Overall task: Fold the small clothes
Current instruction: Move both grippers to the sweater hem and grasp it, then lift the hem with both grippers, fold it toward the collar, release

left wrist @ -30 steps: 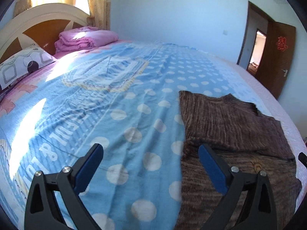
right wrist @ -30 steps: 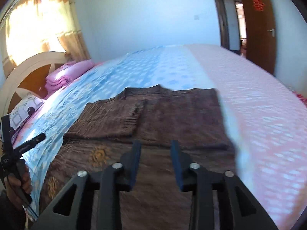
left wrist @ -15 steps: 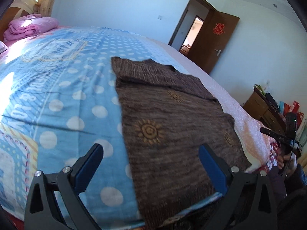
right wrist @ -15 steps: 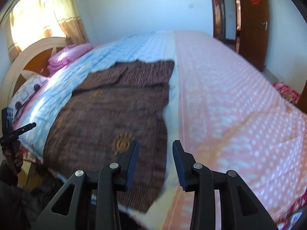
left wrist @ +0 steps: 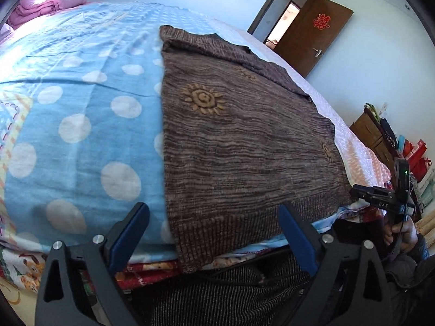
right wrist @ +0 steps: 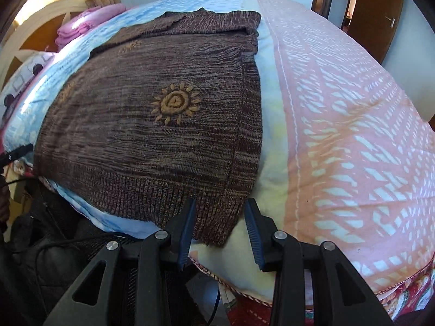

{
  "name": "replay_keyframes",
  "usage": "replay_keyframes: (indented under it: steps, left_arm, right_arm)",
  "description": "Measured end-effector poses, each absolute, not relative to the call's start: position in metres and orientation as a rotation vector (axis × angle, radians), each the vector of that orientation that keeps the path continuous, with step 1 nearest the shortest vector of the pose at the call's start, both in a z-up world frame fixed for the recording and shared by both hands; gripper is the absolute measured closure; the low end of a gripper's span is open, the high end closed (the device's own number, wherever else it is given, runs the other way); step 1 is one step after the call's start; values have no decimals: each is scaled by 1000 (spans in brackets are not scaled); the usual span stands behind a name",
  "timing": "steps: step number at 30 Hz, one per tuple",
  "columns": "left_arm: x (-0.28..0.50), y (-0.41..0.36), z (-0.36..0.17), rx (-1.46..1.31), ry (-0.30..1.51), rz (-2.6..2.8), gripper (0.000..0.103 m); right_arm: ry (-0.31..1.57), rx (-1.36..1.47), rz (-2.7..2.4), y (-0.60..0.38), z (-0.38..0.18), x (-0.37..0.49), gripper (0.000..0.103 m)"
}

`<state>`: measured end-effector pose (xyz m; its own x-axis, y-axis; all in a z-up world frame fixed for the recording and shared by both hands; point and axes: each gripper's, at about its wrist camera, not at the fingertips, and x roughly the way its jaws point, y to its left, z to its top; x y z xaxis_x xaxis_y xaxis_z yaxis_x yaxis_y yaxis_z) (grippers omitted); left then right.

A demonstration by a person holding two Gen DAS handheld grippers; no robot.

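A brown knit sweater [left wrist: 239, 141] with orange sun motifs lies flat on the bed, its ribbed hem hanging over the near edge and its sleeves folded across the far end. It also shows in the right wrist view [right wrist: 152, 125]. My left gripper [left wrist: 214, 233] is wide open and empty, just off the hem's left corner. My right gripper [right wrist: 220, 225] is partly open and empty, its fingers straddling the hem's right corner [right wrist: 217, 231] without gripping it. The right gripper also shows in the left wrist view [left wrist: 386, 198], past the hem's right end.
The bed carries a blue dotted blanket [left wrist: 81, 125] on the left and a pink patterned blanket [right wrist: 353, 125] on the right. A folded pink quilt [left wrist: 46, 2] and the headboard [right wrist: 40, 16] are at the far end. A brown door [left wrist: 312, 35] stands open. A wooden cabinet [left wrist: 378, 133] stands beside the bed.
Both grippers have pulled back from over the bed to its near edge and dropped lower. The sweater's hem corners are now close in front of each gripper. Neither has taken hold.
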<state>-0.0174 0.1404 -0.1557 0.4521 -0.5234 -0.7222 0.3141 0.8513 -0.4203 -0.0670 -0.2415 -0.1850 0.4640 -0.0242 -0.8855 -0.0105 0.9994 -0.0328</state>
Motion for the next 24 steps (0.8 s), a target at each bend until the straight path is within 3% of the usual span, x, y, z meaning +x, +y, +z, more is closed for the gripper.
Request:
replay_keyframes:
  steps: [6,13,14,17,20,22,24]
  left_arm:
    - [-22,135,-160,-173,1012,-557,23]
    - [-19,129,-183,-166,1101,-543,23]
    - [-18,128,-188,-184,1119,-538,23]
    - [-21,130,-190,-205,1119,-527,32]
    - [-19,139,-189,-235,1122,-524,58]
    - [-17,149,-192,-303,1140,-541,90]
    - [-16,156,-193,-379,1145,-588,93]
  right_arm:
    - [1105,-85,6,-234,-189,-68,60]
    - [1099,-91,45,-224,-197,-60,60]
    - [1105,-83,47,-223,-200,-59,63]
    - [1115,10,54,-234,-200,-58,99]
    - [1090,152,105,-250,-194,-61,100]
    - [1090,164,119,-251,-192,-62,100]
    - [1084,201,144,-253,-189,-63,100]
